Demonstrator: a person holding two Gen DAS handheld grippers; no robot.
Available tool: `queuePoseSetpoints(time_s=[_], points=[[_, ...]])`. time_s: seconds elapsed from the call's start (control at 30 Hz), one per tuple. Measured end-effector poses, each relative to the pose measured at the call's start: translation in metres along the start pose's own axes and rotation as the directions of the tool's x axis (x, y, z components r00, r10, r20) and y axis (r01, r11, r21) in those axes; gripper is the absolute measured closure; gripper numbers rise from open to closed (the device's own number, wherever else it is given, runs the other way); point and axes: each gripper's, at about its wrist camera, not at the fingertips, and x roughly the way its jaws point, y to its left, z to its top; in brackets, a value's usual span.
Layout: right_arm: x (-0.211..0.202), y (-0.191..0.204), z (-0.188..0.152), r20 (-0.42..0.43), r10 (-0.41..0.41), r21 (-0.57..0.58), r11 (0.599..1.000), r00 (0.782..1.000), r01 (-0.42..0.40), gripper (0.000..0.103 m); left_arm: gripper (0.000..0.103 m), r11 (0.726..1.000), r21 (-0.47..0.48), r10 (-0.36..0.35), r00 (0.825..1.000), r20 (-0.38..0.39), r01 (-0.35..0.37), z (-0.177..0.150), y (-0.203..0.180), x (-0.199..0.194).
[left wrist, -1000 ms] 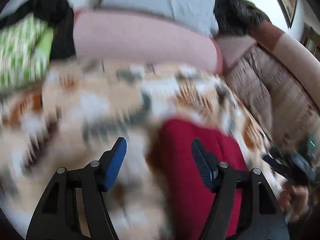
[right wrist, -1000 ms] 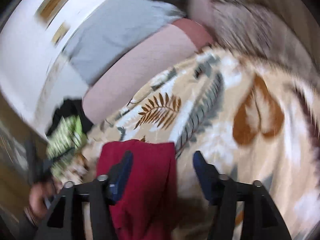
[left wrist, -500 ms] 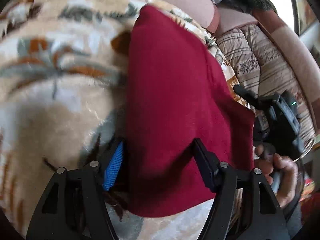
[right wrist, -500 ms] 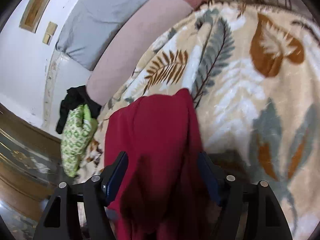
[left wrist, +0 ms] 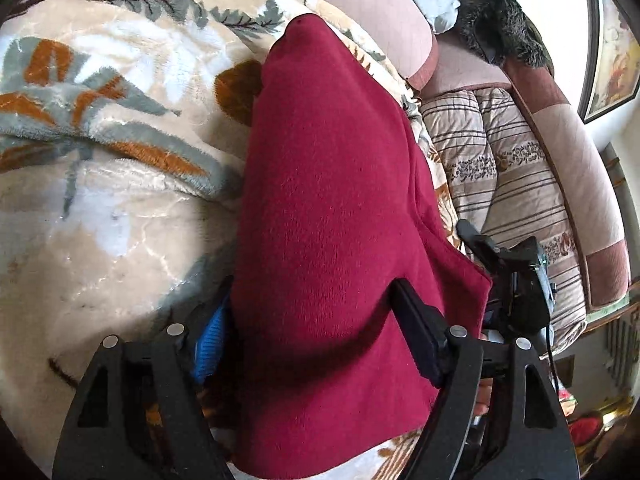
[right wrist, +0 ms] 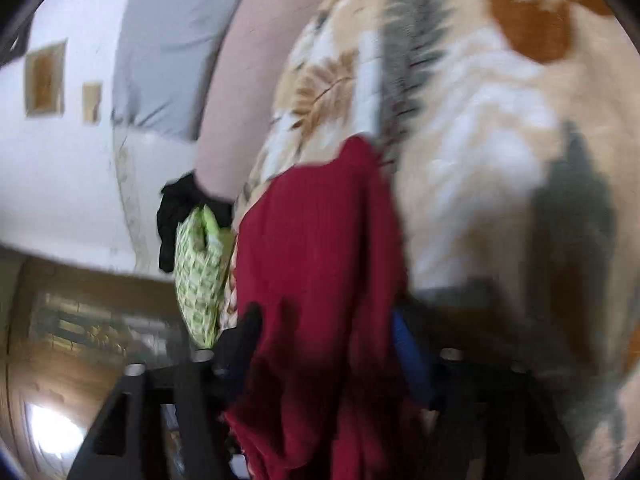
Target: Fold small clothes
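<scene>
A dark red garment (left wrist: 328,216) lies on the leaf-patterned blanket (left wrist: 100,128). In the left wrist view its near edge sits between the wide-apart fingers of my left gripper (left wrist: 316,344), covering part of the blue left pad (left wrist: 210,344). In the blurred right wrist view the same red garment (right wrist: 324,264) bunches between the fingers of my right gripper (right wrist: 324,344), which stand closer together around it. The right gripper also shows at the garment's right corner in the left wrist view (left wrist: 516,280).
A pink bolster (left wrist: 380,12) and grey pillow (right wrist: 168,60) line the back. A striped quilt (left wrist: 504,184) lies on the right. A green patterned cloth (right wrist: 198,272) and a black garment (right wrist: 180,208) sit at the blanket's left end.
Both grippers have moved down onto the near edge of the red garment. The right gripper's fingers have narrowed around the cloth; the left's stay wide apart.
</scene>
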Motion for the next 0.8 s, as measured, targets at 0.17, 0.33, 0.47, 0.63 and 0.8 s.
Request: queuePoseSetpoints(time_s=[0.17, 0.33, 0.47, 0.63, 0.8], points=[[0.001, -0.002, 0.0, 0.057, -0.071, 0.009, 0.997, 0.996, 0.07, 0.022, 0.026, 1.0, -0.001, -0.006, 1.0, 0.003, 0.006, -0.001, 0.003, 0.0], [0.005, 0.021, -0.007, 0.004, -0.054, -0.136, 0.989, 0.999, 0.054, 0.012, 0.025, 1.0, -0.01, 0.001, 1.0, 0.0, -0.001, 0.001, 0.003, 0.002], [0.007, 0.034, -0.014, -0.009, -0.091, -0.236, 0.968, 0.996, 0.086, 0.006, 0.025, 1.0, -0.012, 0.007, 1.0, 0.003, -0.007, 0.001, 0.003, 0.002], [0.009, 0.033, -0.023, -0.034, -0.193, -0.349, 0.921, 0.981, 0.17, 0.006, 0.024, 1.0, -0.025, 0.015, 1.0, 0.003, -0.015, 0.002, 0.002, 0.003], [0.012, 0.017, -0.024, -0.082, -0.262, -0.371, 0.904, 0.962, 0.214, 0.011, 0.022, 0.998, -0.054, 0.025, 1.0, 0.008, -0.025, 0.005, 0.001, 0.006]])
